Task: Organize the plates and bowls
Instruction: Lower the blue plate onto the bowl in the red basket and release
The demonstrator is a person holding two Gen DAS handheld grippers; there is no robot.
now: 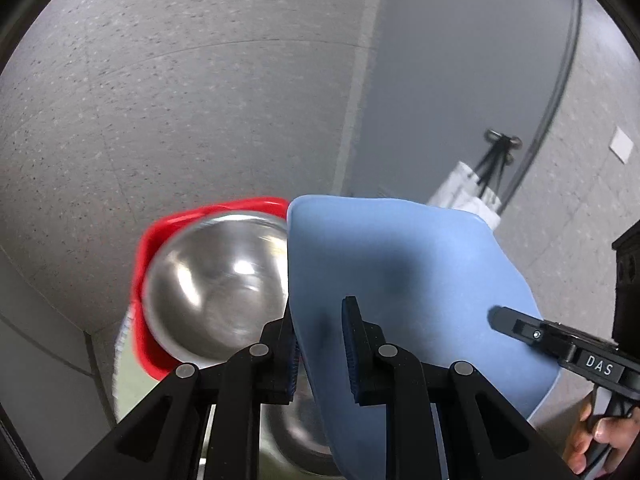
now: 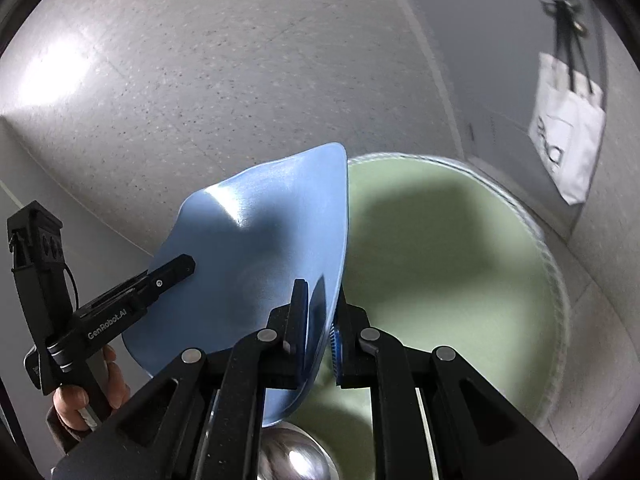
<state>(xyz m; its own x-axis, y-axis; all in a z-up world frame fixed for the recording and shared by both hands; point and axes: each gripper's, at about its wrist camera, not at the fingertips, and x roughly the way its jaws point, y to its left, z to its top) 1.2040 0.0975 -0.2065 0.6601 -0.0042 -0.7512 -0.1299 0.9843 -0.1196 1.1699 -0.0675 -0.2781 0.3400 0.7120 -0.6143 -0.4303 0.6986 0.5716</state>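
Note:
A blue plate (image 1: 408, 276) is held up in the air between both grippers. My left gripper (image 1: 320, 344) is shut on its left rim; it also shows in the right wrist view (image 2: 176, 270). My right gripper (image 2: 320, 320) is shut on the plate's other rim (image 2: 264, 248); one of its fingers (image 1: 508, 320) shows in the left wrist view. A steel bowl (image 1: 216, 284) sits against a red plate (image 1: 160, 236) left of the blue plate. A large pale green plate (image 2: 452, 276) lies behind the right gripper, with a steel bowl (image 2: 296, 456) below.
A speckled grey floor (image 1: 180, 100) fills the background. A white tote bag (image 2: 568, 132) hangs on a black stand (image 1: 498, 160) by a grey wall (image 1: 460, 80). The person's hands show at the frame edges.

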